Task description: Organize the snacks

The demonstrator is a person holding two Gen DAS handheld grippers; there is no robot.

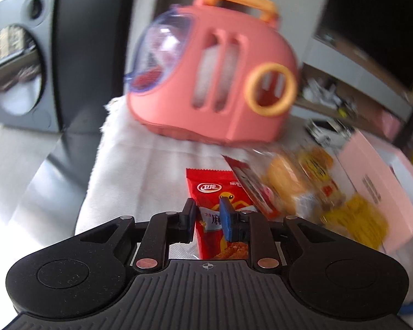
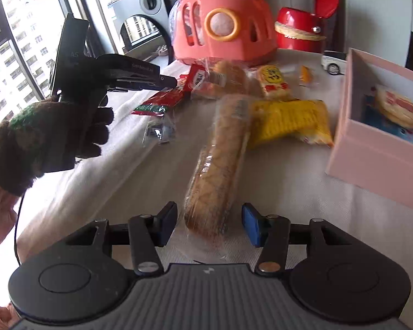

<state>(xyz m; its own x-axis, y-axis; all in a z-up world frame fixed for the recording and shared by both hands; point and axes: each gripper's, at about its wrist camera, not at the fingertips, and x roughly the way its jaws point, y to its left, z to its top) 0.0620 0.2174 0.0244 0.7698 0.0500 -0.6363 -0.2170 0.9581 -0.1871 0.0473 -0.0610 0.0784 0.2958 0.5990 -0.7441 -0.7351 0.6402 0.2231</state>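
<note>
My left gripper (image 1: 209,214) is shut on a red snack packet (image 1: 216,192) and holds it over the cloth-covered table; the right wrist view shows that gripper (image 2: 170,81) from the side with the red packet (image 2: 162,100) at its tip. My right gripper (image 2: 208,224) is open, its fingers on either side of the near end of a long wrapped bread loaf (image 2: 220,165) lying on the table. A yellow snack bag (image 2: 289,122), a wrapped bun (image 2: 225,79) and a small yellow-red packet (image 2: 274,81) lie beyond. A pink box (image 2: 371,148) at the right holds several snacks.
A pink toy carrier with orange handle (image 2: 223,24) stands at the back of the table, a red container (image 2: 300,30) beside it. A toy car (image 2: 333,62) sits near the pink box. A small clear wrapper (image 2: 158,132) lies at left. The table's left edge drops off.
</note>
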